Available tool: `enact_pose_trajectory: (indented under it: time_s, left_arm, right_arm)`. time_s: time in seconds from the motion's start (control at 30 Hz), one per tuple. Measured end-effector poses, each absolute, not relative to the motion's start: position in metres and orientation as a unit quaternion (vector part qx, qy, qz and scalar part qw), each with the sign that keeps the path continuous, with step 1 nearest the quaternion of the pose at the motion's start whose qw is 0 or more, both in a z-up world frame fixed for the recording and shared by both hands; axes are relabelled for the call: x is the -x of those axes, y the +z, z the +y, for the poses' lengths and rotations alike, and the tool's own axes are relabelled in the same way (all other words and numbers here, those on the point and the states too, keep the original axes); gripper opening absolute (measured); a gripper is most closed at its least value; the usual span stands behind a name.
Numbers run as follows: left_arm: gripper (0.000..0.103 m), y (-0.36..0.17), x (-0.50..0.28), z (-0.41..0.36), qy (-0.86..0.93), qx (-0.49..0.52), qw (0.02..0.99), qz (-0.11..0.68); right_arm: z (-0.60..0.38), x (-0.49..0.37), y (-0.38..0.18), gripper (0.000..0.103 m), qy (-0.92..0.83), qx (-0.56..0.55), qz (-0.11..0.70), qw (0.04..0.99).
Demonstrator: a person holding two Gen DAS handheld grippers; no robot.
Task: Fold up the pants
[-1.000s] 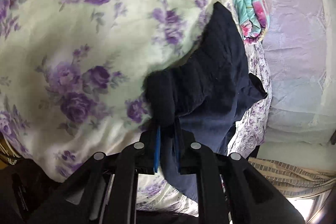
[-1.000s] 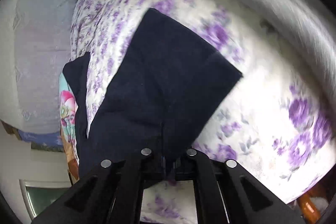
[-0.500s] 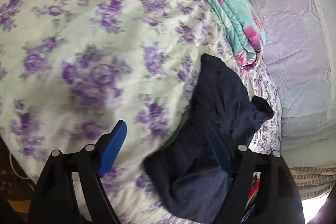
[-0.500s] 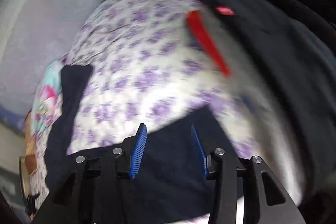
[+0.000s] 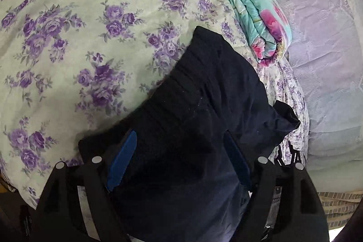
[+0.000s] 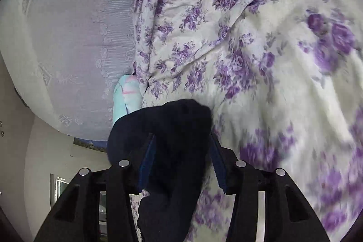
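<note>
Our left gripper hovers with jaws spread, released, above the dark navy pants, which lie folded on the purple-flowered quilt. Our right gripper is also parted; pants cloth sits between its blue pads, though we cannot tell if they press it. At two o'clock lies a folded turquoise blanket.

One pair of dark pants is counted, lying on one purple-flowered quilt. One folded turquoise-and-pink blanket is seen just beside the pants. Two grippers are counted, the left gripper and the right gripper, each with two blue-padded fingers.
</note>
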State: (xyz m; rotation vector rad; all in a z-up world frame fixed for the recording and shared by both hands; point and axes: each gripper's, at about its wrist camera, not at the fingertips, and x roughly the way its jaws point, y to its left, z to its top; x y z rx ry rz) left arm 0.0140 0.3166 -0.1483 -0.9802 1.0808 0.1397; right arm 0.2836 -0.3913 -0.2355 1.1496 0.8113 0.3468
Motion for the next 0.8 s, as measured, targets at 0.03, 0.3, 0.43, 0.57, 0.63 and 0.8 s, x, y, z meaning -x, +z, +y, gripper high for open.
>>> enact_pose_trajectory:
  time_s: [0.03,0.3,0.43,0.57,0.63,0.8]
  left_arm:
    - [0.076,-0.148,-0.013,0.316,0.069,0.447,0.743,0.494]
    - [0.083,-0.144,-0.032,0.298,0.09,0.4,0.743,0.53]
    - [0.085,-0.141,-0.042,0.298,0.078,0.396,0.749,0.525]
    - [0.085,-0.145,-0.054,0.299,0.048,0.39,0.755,0.525]
    - [0.085,-0.151,-0.06,0.3,0.043,0.385,0.752,0.533]
    - [0.086,-0.14,-0.072,0.309,0.033,0.371,0.765,0.525]
  right_arm:
    - [-0.391,-0.298,-0.244,0.048,0.164,-0.531,0.379,0.74]
    - [-0.361,-0.327,-0.233,0.008,0.221,-0.493,0.38,0.751]
    - [-0.372,-0.277,-0.151,0.006,0.227,-0.454,0.313,0.803]
    - [-0.395,-0.135,-0.088,0.007,0.11,-0.339,0.298,0.885]
    - [-0.401,-0.075,-0.109,0.073,0.015,-0.268,0.371,0.889]
    - [-0.46,0.043,-0.167,0.059,-0.071,-0.399,0.391,0.826]
